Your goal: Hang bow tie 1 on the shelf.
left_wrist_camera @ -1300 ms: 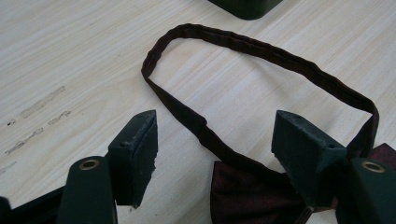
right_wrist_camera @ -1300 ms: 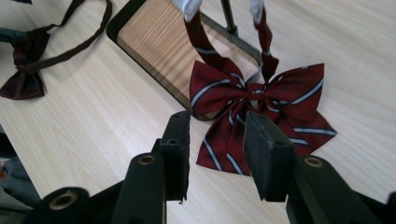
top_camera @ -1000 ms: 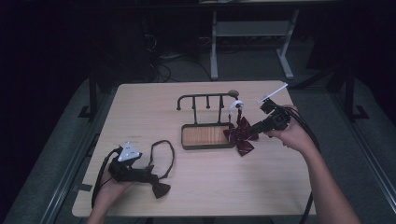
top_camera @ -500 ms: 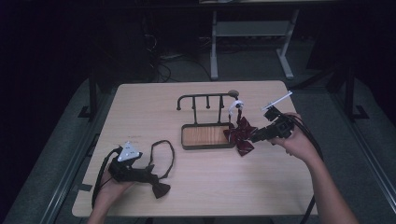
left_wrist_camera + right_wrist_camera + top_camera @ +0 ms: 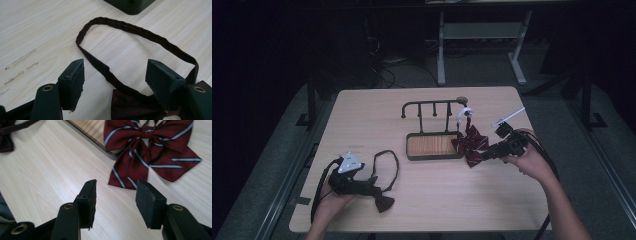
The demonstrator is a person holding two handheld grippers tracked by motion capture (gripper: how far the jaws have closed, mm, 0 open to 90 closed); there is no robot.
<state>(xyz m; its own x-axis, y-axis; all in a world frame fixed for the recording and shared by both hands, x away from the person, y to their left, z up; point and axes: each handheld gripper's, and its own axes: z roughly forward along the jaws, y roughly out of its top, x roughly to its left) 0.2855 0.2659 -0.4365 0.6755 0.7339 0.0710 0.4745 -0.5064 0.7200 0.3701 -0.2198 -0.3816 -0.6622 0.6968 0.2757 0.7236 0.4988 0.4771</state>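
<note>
A red striped bow tie [image 5: 470, 142] [image 5: 150, 147] hangs by its white band [image 5: 463, 114] from the right end of a dark hook rack [image 5: 432, 106] and drapes over the rack's wood-floored tray [image 5: 432, 146]. My right gripper [image 5: 486, 156] [image 5: 116, 186] is low on the table just right of it. It is open, its jaws have just been opening, and nothing is between them. A plain dark maroon bow tie [image 5: 383, 201] [image 5: 135, 106] lies at the front left. My left gripper [image 5: 369, 189] [image 5: 115, 67] stands open over its strap loop [image 5: 387, 162] [image 5: 140, 31].
The tray's dark corner [image 5: 130, 5] shows ahead of the left gripper. Bare tabletop [image 5: 362, 120] lies to the left and along the front. A white-legged stand [image 5: 482, 35] is on the floor beyond the table's far edge.
The right gripper has sunk a little and drawn back to the right of the striped bow tie, and its jaws stand wider. The left gripper and the dark bow tie have not moved.
</note>
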